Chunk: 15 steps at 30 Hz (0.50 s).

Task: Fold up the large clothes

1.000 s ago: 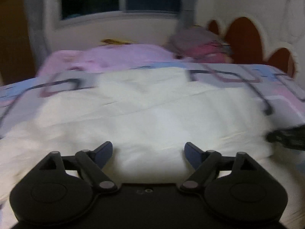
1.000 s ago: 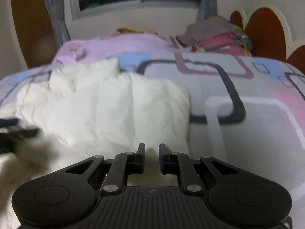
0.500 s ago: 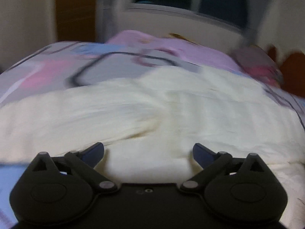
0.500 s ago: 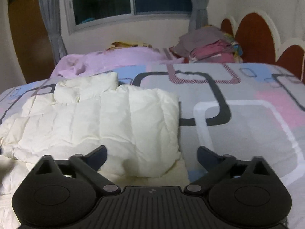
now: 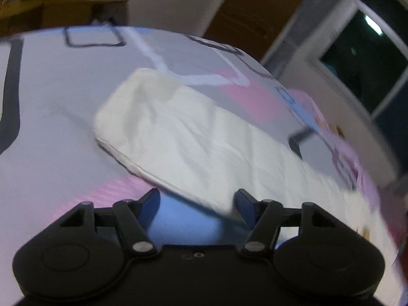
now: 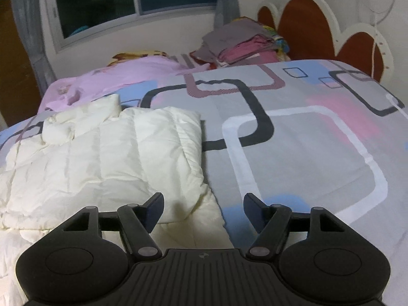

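A cream puffy jacket (image 6: 107, 158) lies on the patterned bedspread (image 6: 306, 148), its right side folded over the body. In the left wrist view a long cream sleeve (image 5: 178, 137) of the jacket stretches out flat across the bed, its cuff end at the left. My left gripper (image 5: 197, 207) is open and empty, just above the sleeve's near edge. My right gripper (image 6: 204, 211) is open and empty, hovering over the jacket's lower right corner.
A pile of folded clothes (image 6: 242, 46) sits at the head of the bed by the red and white headboard (image 6: 306, 25). A pink blanket (image 6: 114, 76) lies under the window (image 6: 127, 0). A wooden door (image 5: 255, 7) and brown furniture (image 5: 63, 7) stand beyond the bed.
My right gripper opened, let go of the jacket and drew back. My left gripper swung left, from the jacket's body to the outstretched sleeve, staying open.
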Each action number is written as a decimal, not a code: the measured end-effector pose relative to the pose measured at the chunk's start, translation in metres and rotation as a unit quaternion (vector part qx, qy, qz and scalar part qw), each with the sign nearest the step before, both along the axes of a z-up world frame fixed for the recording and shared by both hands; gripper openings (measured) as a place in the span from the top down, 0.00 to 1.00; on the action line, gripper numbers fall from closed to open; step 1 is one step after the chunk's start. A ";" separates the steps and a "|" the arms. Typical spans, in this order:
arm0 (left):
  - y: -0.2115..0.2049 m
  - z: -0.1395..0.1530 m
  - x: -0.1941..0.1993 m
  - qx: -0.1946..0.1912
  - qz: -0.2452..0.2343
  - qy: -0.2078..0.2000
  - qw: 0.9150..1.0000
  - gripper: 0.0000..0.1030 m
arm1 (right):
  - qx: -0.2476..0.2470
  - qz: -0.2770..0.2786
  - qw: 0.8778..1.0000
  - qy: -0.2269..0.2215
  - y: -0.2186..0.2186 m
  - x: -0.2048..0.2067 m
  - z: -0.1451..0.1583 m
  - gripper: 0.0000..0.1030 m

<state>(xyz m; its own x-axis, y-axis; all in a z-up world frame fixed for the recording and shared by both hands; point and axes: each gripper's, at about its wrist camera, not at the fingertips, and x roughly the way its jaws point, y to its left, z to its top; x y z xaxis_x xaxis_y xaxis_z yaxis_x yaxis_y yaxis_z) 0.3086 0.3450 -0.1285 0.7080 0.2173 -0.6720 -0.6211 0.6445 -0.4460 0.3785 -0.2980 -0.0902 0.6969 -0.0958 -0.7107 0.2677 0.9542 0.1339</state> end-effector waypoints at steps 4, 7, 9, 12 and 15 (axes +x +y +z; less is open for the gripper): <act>0.029 -0.011 0.001 -0.048 0.030 -0.038 0.998 0.44 | -0.005 -0.012 1.000 -0.002 0.008 -0.006 0.007 0.33; 0.038 -0.010 0.007 -0.061 0.034 -0.048 0.996 0.51 | -0.009 -0.020 1.000 -0.006 0.013 -0.008 0.013 0.33; 0.039 -0.002 0.017 -0.054 0.013 -0.063 0.996 0.96 | -0.011 -0.023 1.000 -0.011 0.017 -0.010 0.019 0.33; 0.019 0.030 0.027 0.016 -0.008 -0.088 0.996 0.94 | -0.016 -0.026 0.999 -0.017 0.020 -0.010 0.026 0.33; -0.032 0.069 0.052 0.080 -0.074 -0.129 0.986 0.94 | -0.016 -0.031 0.999 -0.026 0.023 -0.007 0.035 0.33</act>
